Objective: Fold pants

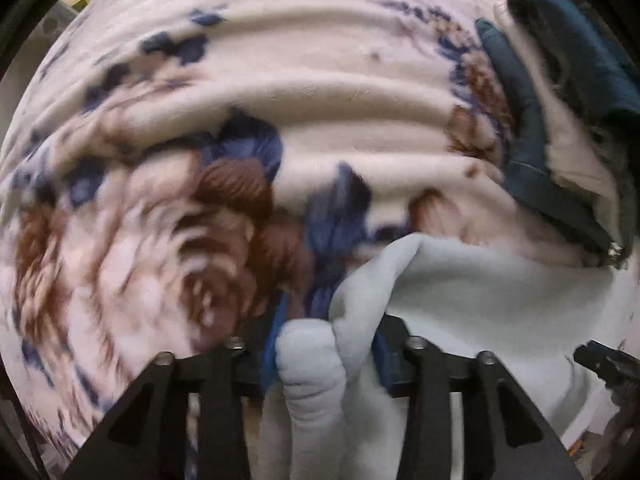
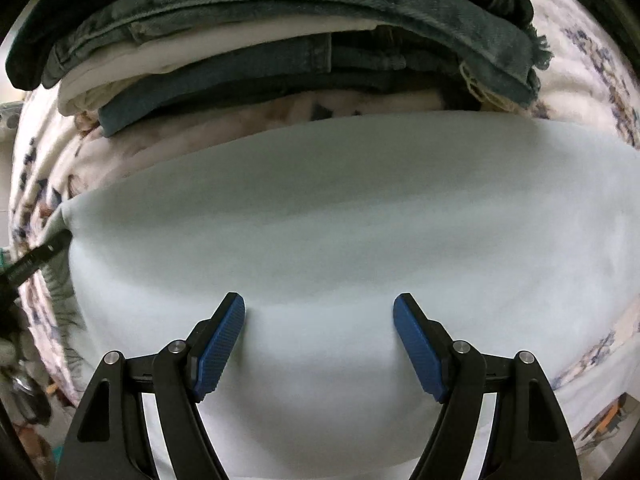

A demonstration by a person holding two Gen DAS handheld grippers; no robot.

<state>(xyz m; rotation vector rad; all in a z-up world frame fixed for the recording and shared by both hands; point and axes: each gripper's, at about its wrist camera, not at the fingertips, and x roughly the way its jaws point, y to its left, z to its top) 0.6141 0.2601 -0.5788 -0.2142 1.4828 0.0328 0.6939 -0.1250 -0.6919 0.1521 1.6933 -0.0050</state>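
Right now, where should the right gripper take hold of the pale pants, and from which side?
With the left gripper already shut on one bunched end, the right gripper hangs open over flat cloth. It would probably do best at the pants' near edge, coming from above: a flat middle gives the fingers nothing to pinch.

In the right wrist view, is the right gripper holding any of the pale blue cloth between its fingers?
No, the right gripper stands wide open above the pale blue cloth, and its blue fingers pinch no fold.
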